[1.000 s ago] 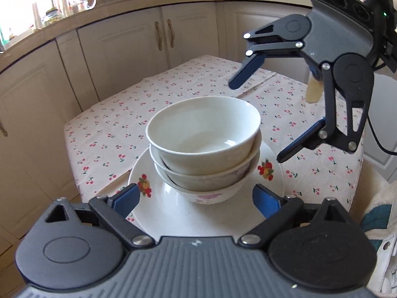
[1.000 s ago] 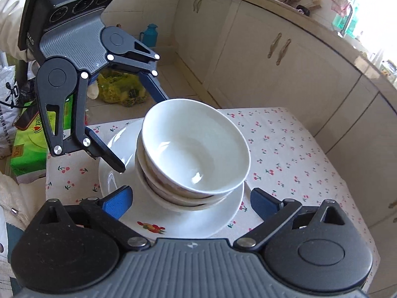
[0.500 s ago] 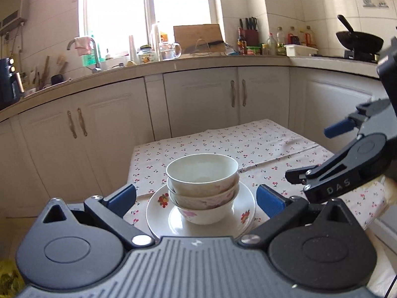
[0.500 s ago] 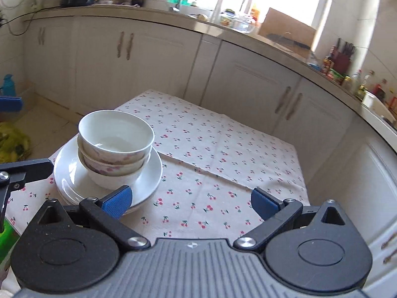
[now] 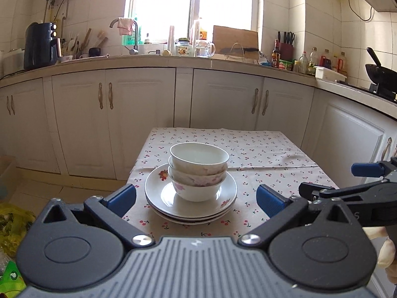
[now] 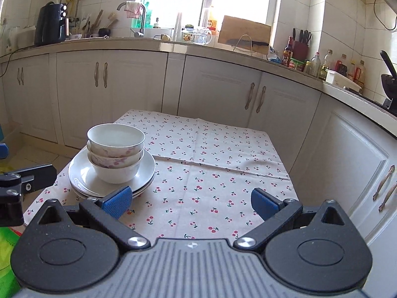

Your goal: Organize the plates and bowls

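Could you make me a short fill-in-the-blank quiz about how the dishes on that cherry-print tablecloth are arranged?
1. The bowls are nested in a stack of ____.
2. The bowl stack stands on a pile of white ____.
3. The tablecloth is printed with small red ____.
4. Neither the left gripper nor the right gripper holds anything; both sets of fingers are ____.

Missing words: three; plates; cherries; open

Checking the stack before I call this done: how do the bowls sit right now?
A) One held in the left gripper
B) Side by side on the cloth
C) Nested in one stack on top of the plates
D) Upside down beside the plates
C: the three bowls sit nested upright in one stack on the stacked plates, with neither gripper touching them.
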Motion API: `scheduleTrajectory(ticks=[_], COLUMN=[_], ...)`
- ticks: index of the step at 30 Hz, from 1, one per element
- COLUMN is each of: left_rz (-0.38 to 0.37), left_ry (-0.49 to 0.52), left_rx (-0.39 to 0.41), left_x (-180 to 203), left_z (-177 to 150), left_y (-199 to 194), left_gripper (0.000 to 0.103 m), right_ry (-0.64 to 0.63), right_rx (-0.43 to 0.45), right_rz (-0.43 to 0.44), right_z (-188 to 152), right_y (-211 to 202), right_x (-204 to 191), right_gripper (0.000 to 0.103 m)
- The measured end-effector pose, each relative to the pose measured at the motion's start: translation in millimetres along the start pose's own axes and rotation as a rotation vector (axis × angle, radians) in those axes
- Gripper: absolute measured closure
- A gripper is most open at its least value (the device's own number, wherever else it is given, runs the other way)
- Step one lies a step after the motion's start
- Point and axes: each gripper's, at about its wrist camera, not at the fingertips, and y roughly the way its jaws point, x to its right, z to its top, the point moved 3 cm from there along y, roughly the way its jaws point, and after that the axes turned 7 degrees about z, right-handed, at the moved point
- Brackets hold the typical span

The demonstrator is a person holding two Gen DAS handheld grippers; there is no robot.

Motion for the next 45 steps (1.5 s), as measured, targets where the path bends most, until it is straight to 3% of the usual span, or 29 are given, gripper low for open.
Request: scheduleTrajectory(ticks=[45], left_rz=[-0.028], left_ry=[-0.042], left_rx=[-0.001], left_x=[6.6], left_z=[0.7], left_y=[-6.6], left_gripper=[0.001], right_ry=[0.017], right_rx=[0.066], right_rz=[-0.033], right_z=[-0.1], right_y=[-21.8], right_x=[-0.5], right_gripper=[0.000])
